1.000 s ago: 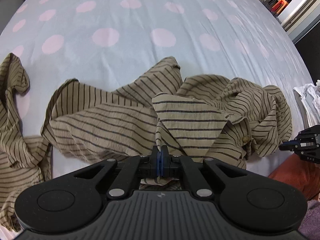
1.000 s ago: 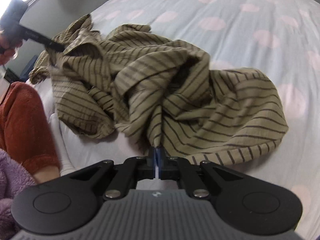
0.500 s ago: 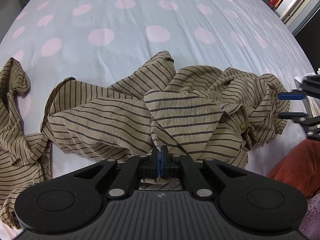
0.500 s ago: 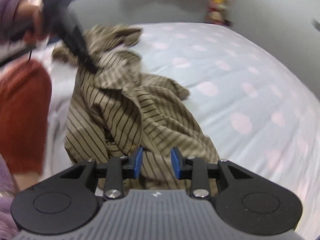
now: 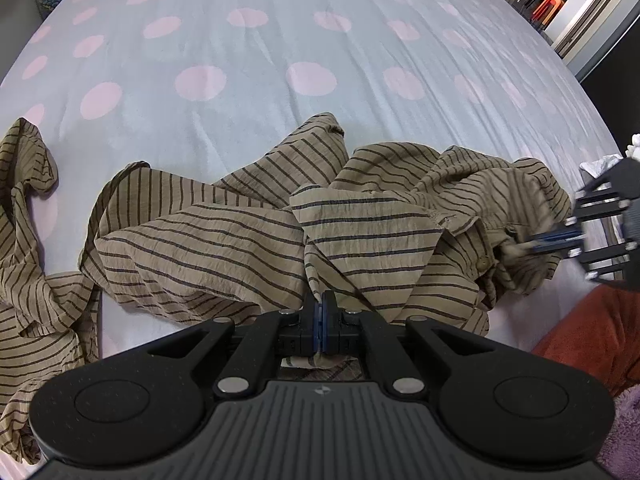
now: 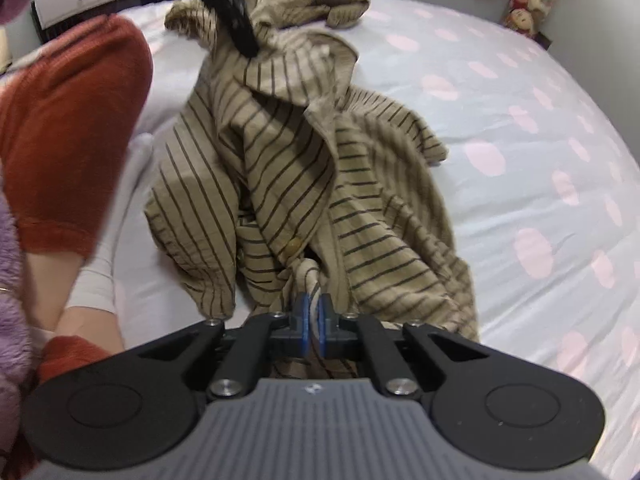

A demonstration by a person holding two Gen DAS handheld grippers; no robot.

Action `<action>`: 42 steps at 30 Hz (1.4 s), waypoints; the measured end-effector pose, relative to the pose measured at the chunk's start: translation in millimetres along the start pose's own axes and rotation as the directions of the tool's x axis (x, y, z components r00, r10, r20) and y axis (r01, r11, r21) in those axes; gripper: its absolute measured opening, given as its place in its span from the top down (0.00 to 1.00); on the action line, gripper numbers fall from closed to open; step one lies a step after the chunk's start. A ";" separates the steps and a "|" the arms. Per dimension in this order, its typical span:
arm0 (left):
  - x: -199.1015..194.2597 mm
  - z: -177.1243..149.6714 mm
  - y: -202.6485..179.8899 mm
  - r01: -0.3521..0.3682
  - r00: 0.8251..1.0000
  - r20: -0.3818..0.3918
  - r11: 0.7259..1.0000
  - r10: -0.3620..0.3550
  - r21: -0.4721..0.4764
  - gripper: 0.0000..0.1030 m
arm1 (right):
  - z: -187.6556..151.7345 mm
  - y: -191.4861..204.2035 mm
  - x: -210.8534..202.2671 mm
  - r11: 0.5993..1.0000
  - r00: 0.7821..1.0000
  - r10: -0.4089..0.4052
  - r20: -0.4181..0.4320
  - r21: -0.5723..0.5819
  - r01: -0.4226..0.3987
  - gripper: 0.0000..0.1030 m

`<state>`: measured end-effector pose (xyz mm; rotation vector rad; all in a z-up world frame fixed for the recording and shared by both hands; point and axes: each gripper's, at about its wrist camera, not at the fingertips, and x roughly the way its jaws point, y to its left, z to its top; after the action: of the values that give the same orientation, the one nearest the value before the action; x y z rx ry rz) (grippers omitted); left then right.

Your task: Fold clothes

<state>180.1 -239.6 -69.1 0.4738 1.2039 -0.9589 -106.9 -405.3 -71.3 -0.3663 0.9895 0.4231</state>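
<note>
Your left gripper [image 5: 320, 312] is pinched tight on a fold of the crinkled tan shirt [image 5: 248, 240] with thin dark stripes, which lies rumpled in soft ridges on the bed [image 5: 256, 48], its smooth pale-blue sheet dotted with pink circles. At the shirt's right end, your right gripper [image 6: 313, 312] has clamped its blue pads on a bunched, twisted edge beside a round button [image 6: 294, 245].

The shirt [image 5: 248, 240] lies crumpled on the bed [image 5: 280, 40], near its edge beside the person's knee [image 6: 68, 120].
</note>
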 end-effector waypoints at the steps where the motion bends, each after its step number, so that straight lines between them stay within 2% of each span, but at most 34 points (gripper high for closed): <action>1: 0.7 -0.4 0.8 0.001 1.000 0.000 1.000 -0.001 -0.002 1.00 | -1.2 -1.8 -10.6 1.000 1.000 -0.005 0.023 0.012 0.005 0.95; 4: 1.9 -1.7 0.6 0.002 1.000 0.000 1.000 -0.002 0.001 1.00 | -0.5 -13.6 -42.4 0.995 0.992 -0.059 0.113 0.082 0.050 0.95; 7: 0.5 -2.6 -0.6 -0.004 1.000 0.001 1.000 0.004 -0.001 1.00 | 9.1 -27.3 -55.4 0.983 0.971 -0.129 0.202 0.156 0.098 0.95; 9: -1.7 -2.8 -0.9 0.000 1.000 0.007 1.000 0.000 -0.008 1.00 | 17.6 -34.9 -59.9 0.976 0.956 -0.138 0.259 0.197 0.087 0.95; 13: -5.3 -2.2 -3.2 0.004 1.000 0.019 1.000 -0.004 -0.011 1.00 | 43.4 -38.7 -52.9 0.980 0.931 -0.103 0.349 0.196 0.035 0.95; 16: -6.5 -1.4 -5.0 0.010 1.000 0.024 1.000 -0.010 -0.009 1.00 | 60.7 -30.6 -37.1 0.986 0.921 -0.035 0.389 0.163 -0.031 0.95; 21: -2.0 -0.9 -5.2 0.010 1.000 0.010 1.000 -0.010 -0.009 1.00 | 75.9 -5.0 10.4 0.992 0.957 0.027 0.290 0.109 -0.061 0.95; 25: 1.6 -0.1 -4.2 0.011 1.000 0.002 1.000 -0.011 -0.007 1.00 | 63.6 7.2 31.3 0.992 0.976 0.027 0.215 0.116 -0.053 0.91; 28: 3.3 0.8 -4.2 0.012 1.000 -0.002 1.000 -0.012 -0.001 1.00 | 48.2 5.1 13.5 0.989 0.971 0.022 0.236 0.134 -0.055 0.87; 30: 4.5 1.3 -3.4 0.012 1.000 -0.004 1.000 -0.012 0.001 1.00 | 40.3 3.5 -4.2 0.989 0.967 0.004 0.257 0.140 -0.041 0.72; 34: 6.2 1.7 -2.9 0.011 1.000 -0.011 1.000 -0.010 0.005 1.00 | 22.6 0.4 -37.1 0.990 0.965 -0.039 0.260 0.141 0.002 0.71; 38: 5.9 1.6 -3.2 0.010 1.000 -0.014 1.000 -0.009 0.009 1.00 | -0.4 1.2 -44.5 0.993 0.981 -0.096 0.170 0.090 0.081 0.71; 42: 7.2 3.0 -4.2 0.004 1.000 -0.020 1.000 -0.004 0.016 1.00 | -23.6 3.5 -21.6 0.991 0.990 -0.135 0.040 0.030 0.134 0.71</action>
<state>178.7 -246.7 -74.1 0.4949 1.2160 -0.9701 -136.0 -417.4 -65.0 -0.3961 0.9231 0.2939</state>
